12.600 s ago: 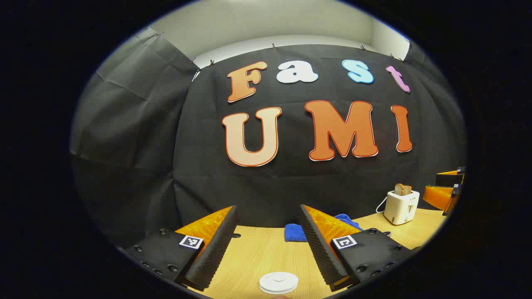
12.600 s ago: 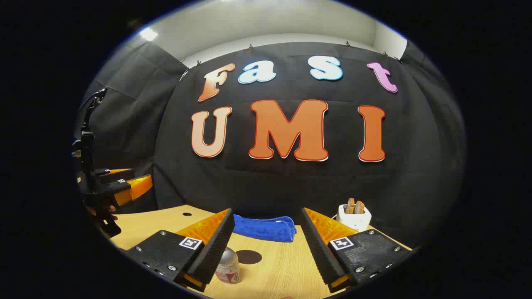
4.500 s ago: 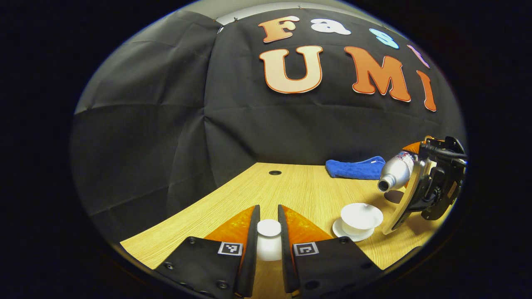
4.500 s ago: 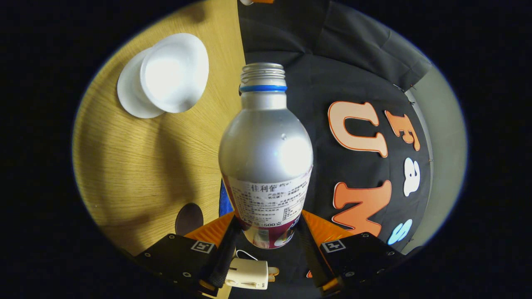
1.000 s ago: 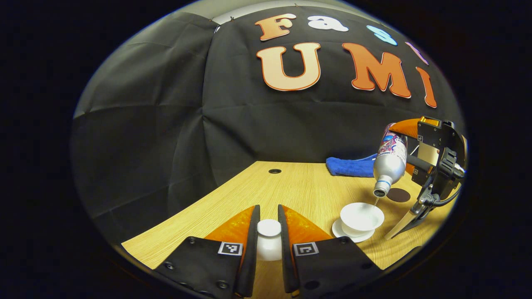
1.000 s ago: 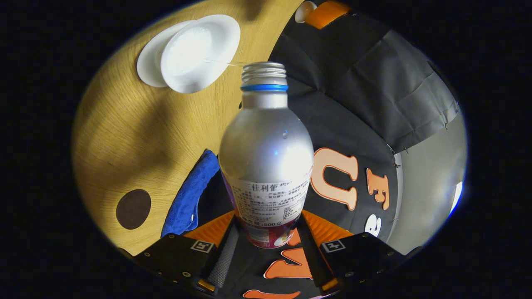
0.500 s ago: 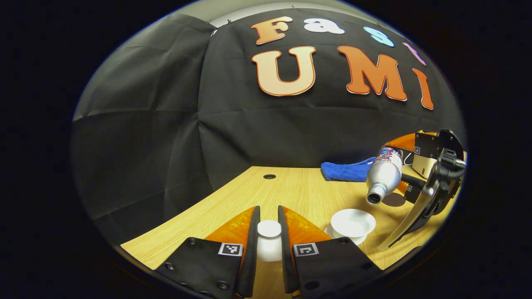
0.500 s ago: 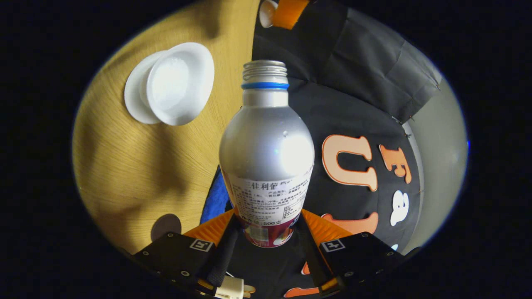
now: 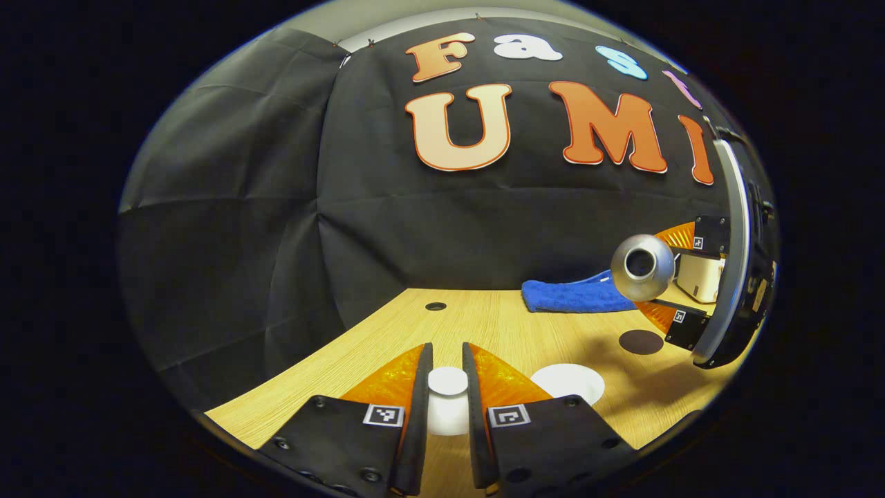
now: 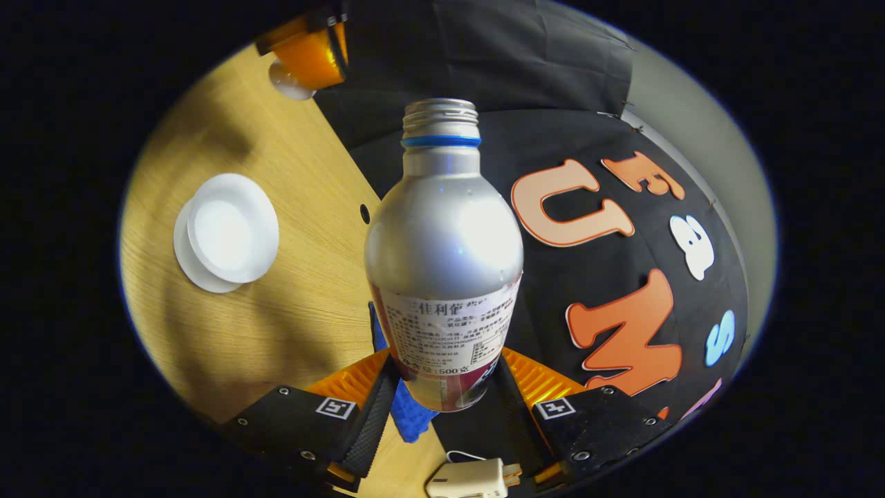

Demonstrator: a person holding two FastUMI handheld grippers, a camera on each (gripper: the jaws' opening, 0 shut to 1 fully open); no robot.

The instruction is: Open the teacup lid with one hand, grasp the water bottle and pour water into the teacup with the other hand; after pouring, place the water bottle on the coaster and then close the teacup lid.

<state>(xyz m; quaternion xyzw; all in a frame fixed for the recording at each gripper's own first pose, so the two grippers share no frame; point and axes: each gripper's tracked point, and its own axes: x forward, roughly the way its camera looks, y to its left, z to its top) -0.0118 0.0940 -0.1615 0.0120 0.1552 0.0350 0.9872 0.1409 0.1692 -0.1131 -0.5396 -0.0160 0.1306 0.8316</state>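
Note:
My left gripper (image 9: 446,358) is shut on the knob of the white teacup lid (image 9: 447,384), held just above the table. The open white teacup (image 9: 568,377) on its saucer stands right of it, partly behind my finger; in the right gripper view the teacup (image 10: 232,228) lies at the left. My right gripper (image 10: 446,360) is shut on the base of the silver water bottle (image 10: 442,249). In the left gripper view the bottle (image 9: 641,257) hangs above and right of the cup, its open mouth facing the camera. The dark round coaster (image 9: 640,342) lies under it.
A blue cloth (image 9: 574,296) lies at the back of the wooden table (image 9: 498,325), with a white toaster (image 9: 700,278) to its right. A cable hole (image 9: 435,306) is in the tabletop near the wall. The left gripper (image 10: 304,59) with the lid shows far off.
The bottle has swung up from its pouring tilt over the cup and moved right and higher. Its mouth now faces the left camera. My left gripper still holds the lid.

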